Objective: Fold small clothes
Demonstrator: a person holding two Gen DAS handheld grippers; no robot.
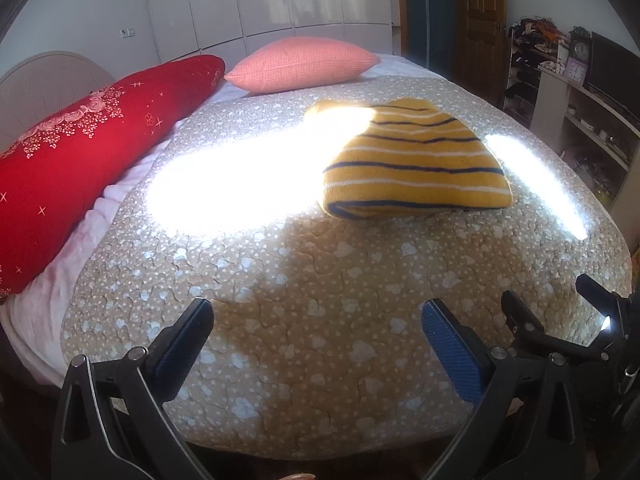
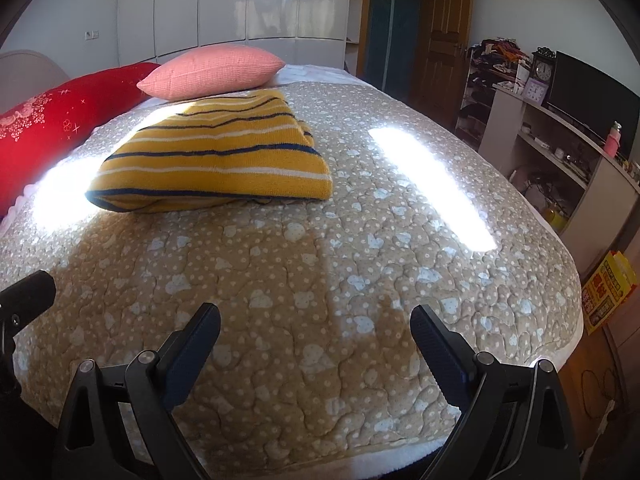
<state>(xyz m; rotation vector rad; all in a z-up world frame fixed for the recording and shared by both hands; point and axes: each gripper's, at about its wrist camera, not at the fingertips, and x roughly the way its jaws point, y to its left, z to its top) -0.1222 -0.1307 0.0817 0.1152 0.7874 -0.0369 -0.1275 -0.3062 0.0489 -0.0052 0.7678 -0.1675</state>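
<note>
- Nearest me, my left tongs (image 1: 316,320) and right tongs (image 2: 316,324) both hang wide apart, holding nothing, low over the near end of the bed (image 2: 360,280). I judge they are clear of the cloth because the fold looks finished.
- Beyond them, well apart from both, the yellow striped garment (image 2: 216,160) lies flat on the quilt as a folded bundle, its thick folded edge facing me.
- Its long axis seems to run across the bed, stripes along it.
- Just behind the garment sits a pink pillow (image 2: 212,72), with a red pillow (image 1: 80,152) to the garment's left.
</note>
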